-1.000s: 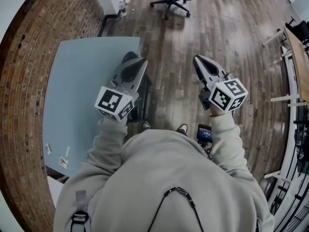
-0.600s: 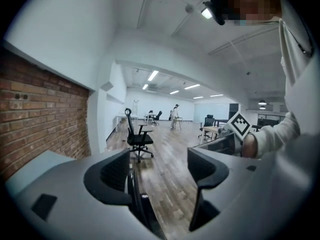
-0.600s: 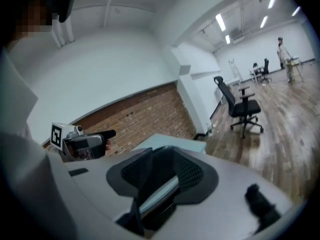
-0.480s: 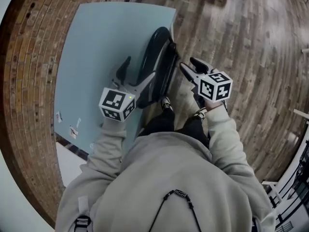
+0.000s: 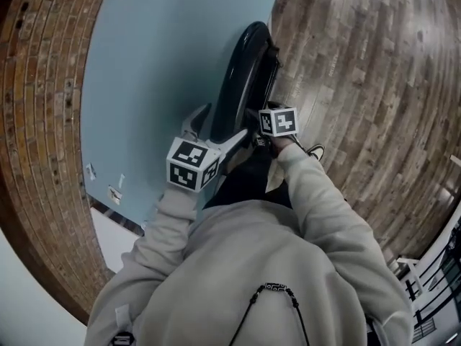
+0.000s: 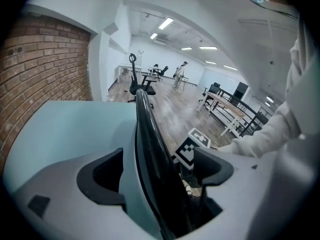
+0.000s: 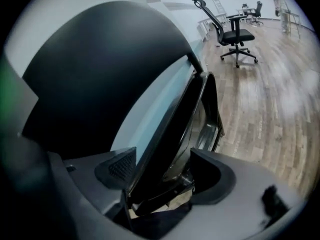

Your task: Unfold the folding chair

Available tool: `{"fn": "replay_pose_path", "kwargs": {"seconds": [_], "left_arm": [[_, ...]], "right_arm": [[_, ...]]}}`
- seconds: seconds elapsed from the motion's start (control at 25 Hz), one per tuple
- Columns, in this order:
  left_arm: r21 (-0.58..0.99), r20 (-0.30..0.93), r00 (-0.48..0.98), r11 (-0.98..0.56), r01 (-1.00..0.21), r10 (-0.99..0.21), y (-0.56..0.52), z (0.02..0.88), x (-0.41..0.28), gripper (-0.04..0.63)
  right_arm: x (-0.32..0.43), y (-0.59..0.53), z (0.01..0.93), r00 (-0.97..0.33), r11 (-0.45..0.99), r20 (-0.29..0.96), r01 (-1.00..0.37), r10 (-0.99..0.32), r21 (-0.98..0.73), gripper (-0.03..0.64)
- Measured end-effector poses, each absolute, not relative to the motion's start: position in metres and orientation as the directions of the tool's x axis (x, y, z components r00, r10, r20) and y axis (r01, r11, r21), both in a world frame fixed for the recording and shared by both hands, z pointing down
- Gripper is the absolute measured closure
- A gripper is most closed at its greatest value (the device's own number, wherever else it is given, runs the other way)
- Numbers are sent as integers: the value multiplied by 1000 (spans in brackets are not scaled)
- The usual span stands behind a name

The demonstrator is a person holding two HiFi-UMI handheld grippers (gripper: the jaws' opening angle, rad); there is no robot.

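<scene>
Leaning folded against a pale blue panel point(image 5: 151, 63), the black folding chair point(image 5: 241, 74) stands on edge on the wooden floor point(image 5: 360, 85), just ahead of the person, with a brick wall point(image 5: 39, 121) to the left. The left gripper point(image 5: 220, 125) has its jaws spread wide over the chair's thin near edge point(image 6: 150, 144), with a gap on each side. The right gripper point(image 5: 253, 119) sits just right of it, its jaws also apart and straddling the folded frame point(image 7: 197, 124) low down; neither is clamped. An office chair point(image 7: 235, 31) stands far off on the right
</scene>
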State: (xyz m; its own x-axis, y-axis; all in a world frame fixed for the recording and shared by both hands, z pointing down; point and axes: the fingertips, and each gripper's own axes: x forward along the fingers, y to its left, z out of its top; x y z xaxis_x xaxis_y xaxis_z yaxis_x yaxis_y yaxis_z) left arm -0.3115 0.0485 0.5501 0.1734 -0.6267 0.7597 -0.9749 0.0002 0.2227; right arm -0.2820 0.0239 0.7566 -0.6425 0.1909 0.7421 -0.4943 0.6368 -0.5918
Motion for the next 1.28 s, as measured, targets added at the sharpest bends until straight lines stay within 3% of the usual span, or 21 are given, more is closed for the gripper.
{"fn": "replay_pose_path", "kwargs": {"seconds": [0.2, 0.32, 0.36, 0.4, 0.44, 0.6, 0.88, 1.28], "left_arm": [[294, 788, 263, -34, -955, -557, 44, 567, -307, 183], [331, 786, 289, -22, -943, -547, 44, 570, -303, 395], [324, 790, 281, -18, -946, -545, 44, 570, -303, 404], [313, 793, 269, -13, -950, -546, 45, 571, -303, 415], [307, 795, 260, -5, -952, -548, 44, 571, -305, 423], [305, 796, 242, 23, -952, -555, 45, 571, -307, 440], [335, 788, 242, 64, -940, -566, 43, 571, -294, 463], [376, 773, 286, 46, -926, -566, 18, 579, -214, 462]], "right_arm": [[-298, 16, 779, -568, 630, 805, -565, 172, -533, 296], [-303, 18, 795, -616, 523, 750, -569, 240, -635, 300], [-306, 22, 796, -653, 464, 704, -551, 277, -694, 328], [-310, 26, 794, -686, 410, 660, -531, 306, -741, 400], [-312, 28, 792, -704, 376, 635, -521, 319, -766, 449], [-310, 29, 790, -691, 408, 653, -524, 309, -748, 466], [-257, 16, 791, -680, 350, 649, -549, 340, -759, 479], [-132, -13, 812, -756, 218, 528, -482, 387, -849, 479]]}}
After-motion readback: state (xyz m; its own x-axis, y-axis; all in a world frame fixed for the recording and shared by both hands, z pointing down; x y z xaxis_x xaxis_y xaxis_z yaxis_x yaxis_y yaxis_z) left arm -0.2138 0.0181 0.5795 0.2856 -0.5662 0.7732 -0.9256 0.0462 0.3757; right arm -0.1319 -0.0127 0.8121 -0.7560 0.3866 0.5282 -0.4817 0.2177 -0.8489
